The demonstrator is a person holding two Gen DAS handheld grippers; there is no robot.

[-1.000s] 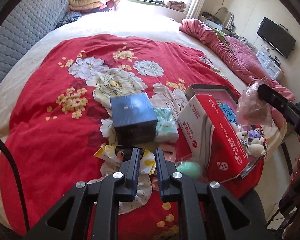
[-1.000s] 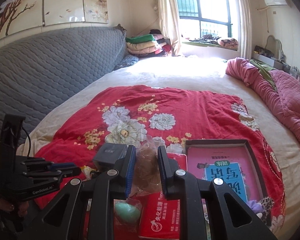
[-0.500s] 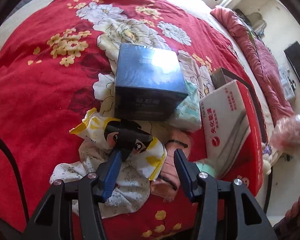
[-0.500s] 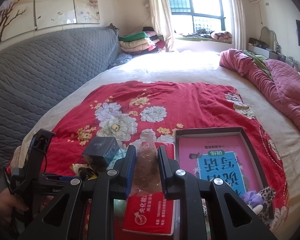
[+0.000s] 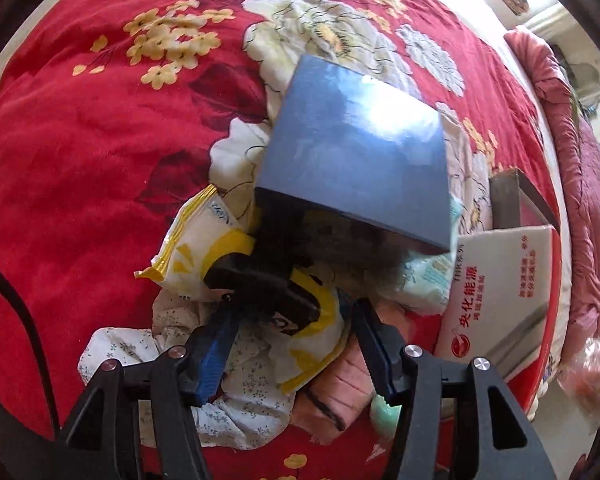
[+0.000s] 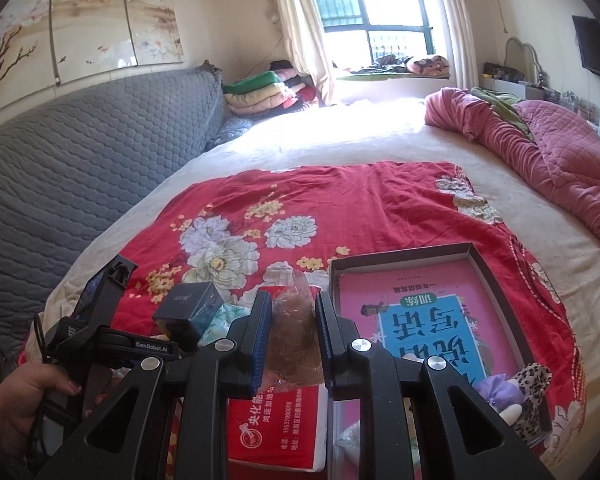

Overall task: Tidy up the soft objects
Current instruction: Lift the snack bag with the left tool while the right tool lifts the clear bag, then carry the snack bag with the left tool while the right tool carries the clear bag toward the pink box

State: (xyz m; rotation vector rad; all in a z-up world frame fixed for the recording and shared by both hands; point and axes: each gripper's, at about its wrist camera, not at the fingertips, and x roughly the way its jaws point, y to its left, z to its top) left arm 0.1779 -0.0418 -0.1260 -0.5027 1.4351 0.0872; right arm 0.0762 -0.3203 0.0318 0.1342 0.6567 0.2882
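My left gripper (image 5: 292,340), jaws just opened, straddles the yellow-white packet (image 5: 204,252) without pressing it. Only that camera shows the floral cloth (image 5: 240,396) beneath. My right gripper (image 6: 290,340) clamps a clear plastic bag (image 6: 294,344), contents probably brownish, above the red box (image 6: 276,428).

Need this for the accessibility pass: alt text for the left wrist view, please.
The left gripper, its jaws open and just widened, points down over a yellow-and-white packet on a pile of cloths on a red floral blanket. A dark blue box sits behind, a red-and-white carton to the right.
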